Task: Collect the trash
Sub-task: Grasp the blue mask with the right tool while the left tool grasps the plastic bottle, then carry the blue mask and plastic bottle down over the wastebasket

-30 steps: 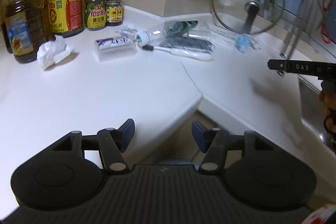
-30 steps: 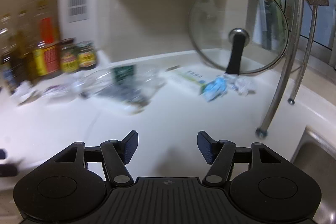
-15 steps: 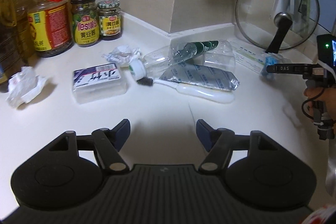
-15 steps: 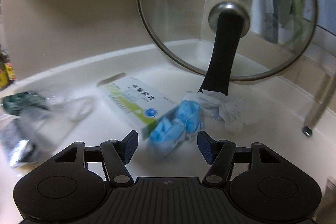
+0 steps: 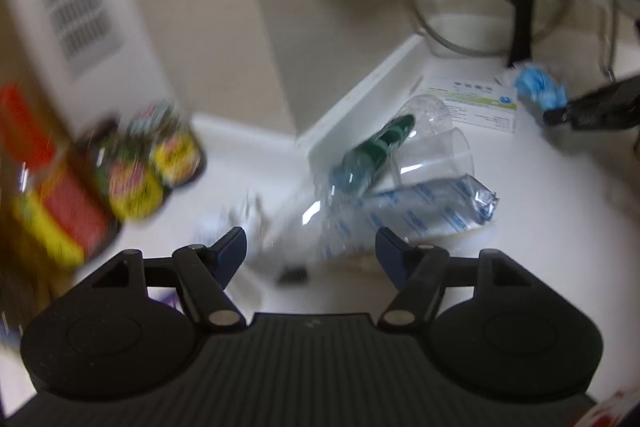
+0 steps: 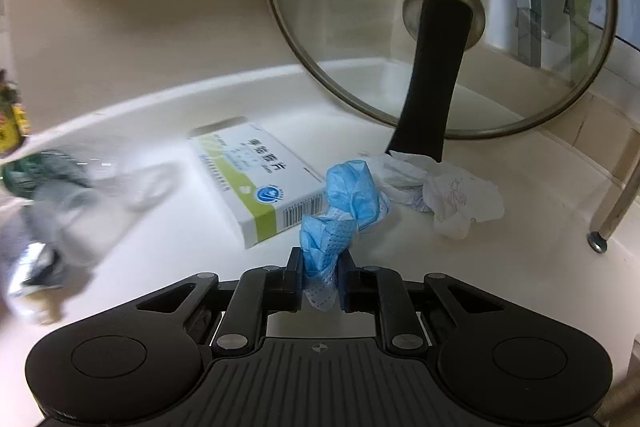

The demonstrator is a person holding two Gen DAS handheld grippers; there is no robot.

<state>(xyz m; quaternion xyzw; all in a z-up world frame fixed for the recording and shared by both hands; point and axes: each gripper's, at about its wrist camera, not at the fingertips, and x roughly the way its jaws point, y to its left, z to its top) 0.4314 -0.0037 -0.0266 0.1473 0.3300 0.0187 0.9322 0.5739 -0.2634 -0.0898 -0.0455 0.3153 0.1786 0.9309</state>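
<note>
The white counter carries everything here, and most of the trash is bunched toward its back corner where the walls meet, so both hands are working the same pile from either end. The glass pot lid stands on edge against the back wall, resting on its black handle; it looks like kitchen gear, not trash. The clear plastic bottle lies on its side near that corner, partly over a silver foil packet, and the left gripper sits just short of them with its jaws wide and nothing between them, probably lining up for the bottle. The white and green box lies flat near the back edge. Beside it, the right gripper is closing on the crumpled blue mask, pads already pinching its lower end while the rest still sits on the counter. The right view alone shows that pinch and the crumpled tissue at the lid's foot. The left view, badly blurred, alone shows the jars on the counter's left side.
</note>
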